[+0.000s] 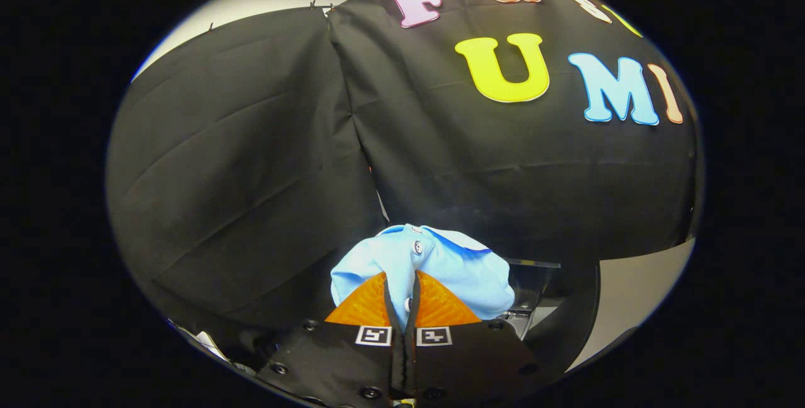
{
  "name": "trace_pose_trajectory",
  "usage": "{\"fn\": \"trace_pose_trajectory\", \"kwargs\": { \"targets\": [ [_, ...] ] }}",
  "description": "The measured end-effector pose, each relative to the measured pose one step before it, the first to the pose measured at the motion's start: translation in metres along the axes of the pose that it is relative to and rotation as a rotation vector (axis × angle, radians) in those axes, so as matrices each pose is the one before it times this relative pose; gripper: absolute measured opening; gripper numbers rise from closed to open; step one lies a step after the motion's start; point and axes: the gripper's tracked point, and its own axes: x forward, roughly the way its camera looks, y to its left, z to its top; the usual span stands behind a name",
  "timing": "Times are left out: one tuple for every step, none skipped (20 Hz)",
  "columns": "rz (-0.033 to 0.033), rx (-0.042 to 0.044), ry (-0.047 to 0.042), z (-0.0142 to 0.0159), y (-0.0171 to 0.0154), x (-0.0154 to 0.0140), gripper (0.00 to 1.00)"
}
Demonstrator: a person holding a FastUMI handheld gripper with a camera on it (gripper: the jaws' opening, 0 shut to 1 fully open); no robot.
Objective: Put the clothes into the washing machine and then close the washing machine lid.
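- Shirt [434, 263], light blue with small buttons, is bunched up and pinched in the hand-held gripper [402, 298]; both fingers press on a fold of it, with hardly any gap between them.
- Most of the cloth bulges just ahead of the fingertips and spills a little to either side, more to the right. It seems lifted clear of any surface.
- Bunched like this, the shirt has no clear long axis.
- Beyond it hangs the booth's black cloth wall [251, 163].
- Low and to the right, just past the shirt, a glossy dark edge with a clear panel [531, 282] shows. It may be part of the washing machine, but I cannot tell for sure.
- If so, the drop point lies forward, right of and below the fingers, and the carry would turn that way before the fingers let go.
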Motion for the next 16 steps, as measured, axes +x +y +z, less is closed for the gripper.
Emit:
{"fn": "trace_pose_trajectory", "kwargs": {
  "targets": [
    [-0.00774, -0.00399, 0.00804, -0.00751, 0.00101, 0.00503, 0.01],
    [-0.00644, -0.00340, 0.01235, -0.00627, 0.00029, 0.00601, 0.01],
    [-0.00736, -0.00324, 0.00995, -0.00697, 0.00036, 0.00700, 0.01],
    [-0.00899, -0.01001, 0.01193, -0.00606, -0.00076, 0.00546, 0.01],
    [-0.01254, -0.01251, 0.01208, -0.00830, -0.00176, 0.00673, 0.01],
    [-0.00915, -0.00888, 0.01505, -0.00841, -0.00101, 0.00643, 0.01],
    [-0.00752, -0.00691, 0.01447, -0.00892, -0.00072, 0.00697, 0.01],
    [-0.01055, -0.00761, 0.01029, -0.00723, -0.00157, 0.00664, 0.01],
    [-0.00823, -0.00424, 0.00741, -0.00845, -0.00026, 0.00500, 0.01],
    [-0.00503, 0.00118, 0.01210, -0.00768, -0.00056, 0.00535, 0.01],
    [-0.00552, 0.00626, 0.01275, -0.00712, -0.00119, 0.00705, 0.01],
    [-0.00545, 0.00882, 0.00702, -0.00577, -0.00132, 0.00522, 0.01],
    [-0.00417, 0.00669, 0.00962, -0.00634, -0.00117, 0.00469, 0.01],
    [-0.00652, 0.00185, 0.00966, -0.00553, -0.00094, 0.00545, 0.01],
    [-0.00595, 0.00140, 0.00767, -0.00585, -0.00085, 0.00592, 0.01],
    [-0.00419, 0.00309, 0.01082, -0.00517, -0.00146, 0.00483, 0.01]
  ]
}}
